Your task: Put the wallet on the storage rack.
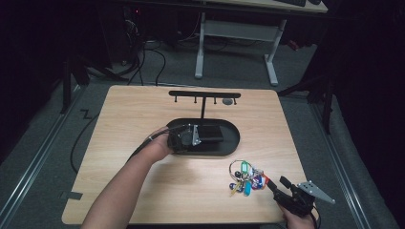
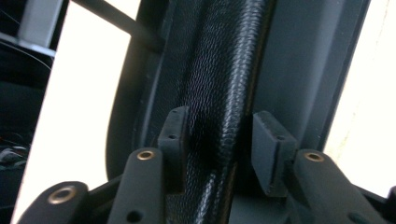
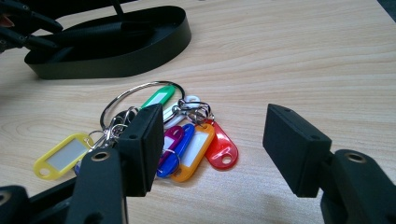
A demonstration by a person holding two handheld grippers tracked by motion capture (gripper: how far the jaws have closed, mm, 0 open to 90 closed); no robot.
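Observation:
A black oval tray [image 1: 234,145] lies at the table's middle, and a black grained leather case [image 2: 219,84] lies in it [image 1: 212,133]. My left gripper [image 1: 203,136] reaches into the tray from the left. In the left gripper view its pads [image 2: 175,135] stand on either side of the case with slack on the right side, so the left gripper [image 2: 217,144] is open. A bunch of keys with coloured tags on a metal ring [image 1: 243,176] lies at the front right. My right gripper [image 1: 278,182] rests just right of it, open; the key bunch [image 3: 182,135] lies ahead of its left pad.
A black T-shaped rack with small hooks [image 1: 204,94] rises from the tray's far side, with a small grey thing [image 1: 228,101] by its right end. The tray's wall [image 3: 140,51] is beyond the keys. The left gripper's cable [image 1: 83,138] drops off the table's left edge.

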